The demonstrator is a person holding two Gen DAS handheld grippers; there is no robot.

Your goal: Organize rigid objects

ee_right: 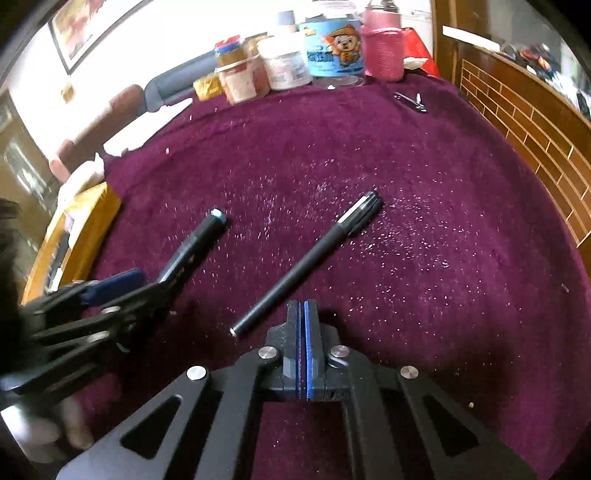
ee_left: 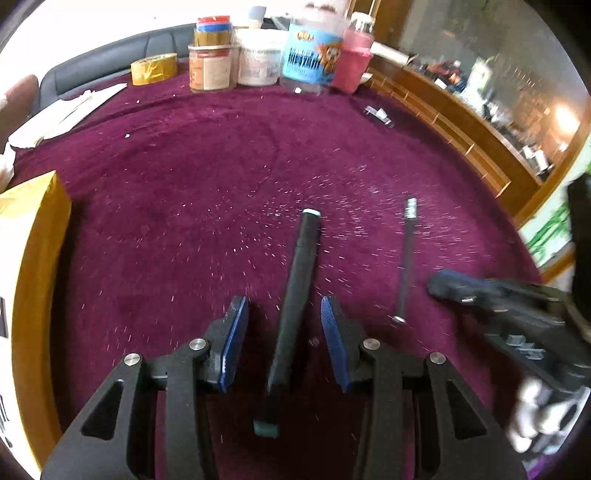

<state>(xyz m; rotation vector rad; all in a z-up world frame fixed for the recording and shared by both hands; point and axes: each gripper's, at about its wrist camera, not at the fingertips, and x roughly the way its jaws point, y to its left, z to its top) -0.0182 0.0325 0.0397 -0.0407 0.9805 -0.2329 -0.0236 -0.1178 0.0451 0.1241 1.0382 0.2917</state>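
The left gripper [ee_left: 284, 317], matte black with ribbed blue pads, stands released around a thick black marker with a teal end cap [ee_left: 293, 295]; gaps show on both sides, pads not touching it. The right gripper [ee_right: 304, 314] is clenched on nothing, low in its frame. Just left of it a slim black capped pen [ee_right: 306, 262] lies diagonally on the plush maroon tablecloth [ee_right: 424, 221]. Plastic jars [ee_left: 258, 55] cluster at the top.

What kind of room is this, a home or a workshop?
Probably a home living or dining room. A round table with a purple velvet cloth holds food jars, a grey sofa stands behind it, and a framed picture hangs above.
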